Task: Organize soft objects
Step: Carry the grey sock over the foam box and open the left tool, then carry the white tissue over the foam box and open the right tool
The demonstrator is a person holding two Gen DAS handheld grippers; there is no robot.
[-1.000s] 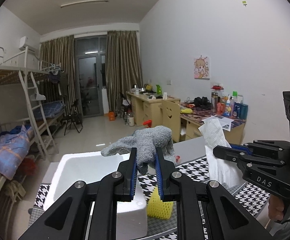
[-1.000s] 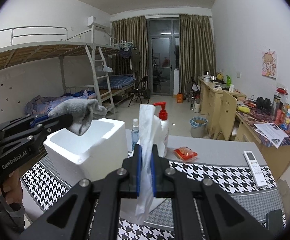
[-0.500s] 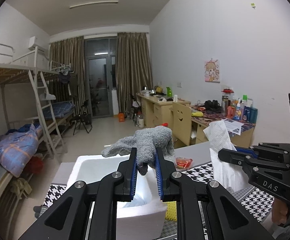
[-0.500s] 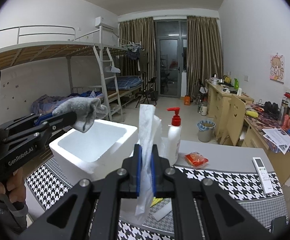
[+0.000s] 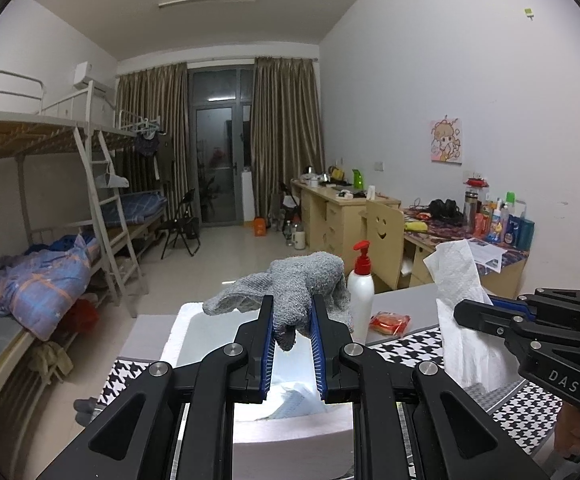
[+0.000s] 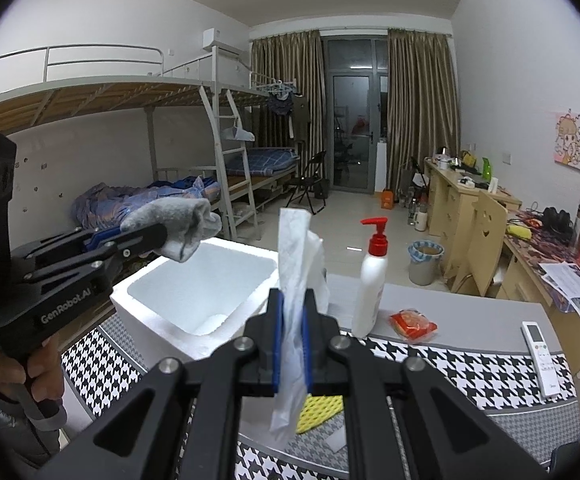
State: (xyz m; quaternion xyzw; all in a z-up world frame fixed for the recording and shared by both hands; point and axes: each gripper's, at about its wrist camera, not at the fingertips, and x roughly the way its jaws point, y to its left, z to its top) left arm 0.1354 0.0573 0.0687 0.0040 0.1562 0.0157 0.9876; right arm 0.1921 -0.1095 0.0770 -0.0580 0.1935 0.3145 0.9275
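Left wrist view first: the left gripper [image 5: 292,330] has its jaws clamped on a grey knitted sock [image 5: 296,286], pinched near the middle so both ends flop over the fingers. It looks light and limp, so a mid-body pinch like this one should carry it without slipping. It hangs above the white foam box [image 5: 290,438], right over the opening, with something pale and crumpled lying on the box floor. To the right of the box, the right gripper [image 5: 464,314] reaches in from the side, clamped on a white tissue [image 5: 456,280] that stands up crinkled above it. I'd call that tissue feather-light and easy to tear, so a gentle release seems wise.

Over to the right wrist view: the right gripper [image 6: 292,334] is shut on the tissue [image 6: 296,264], held near its middle, just in front of the foam box [image 6: 170,322] and a little to its right. The left gripper [image 6: 162,236] pokes in level over the box's left rim, sock [image 6: 180,220] drooping from its tip. A hand [image 6: 36,368] wraps the handle below, with a grey sleeve.
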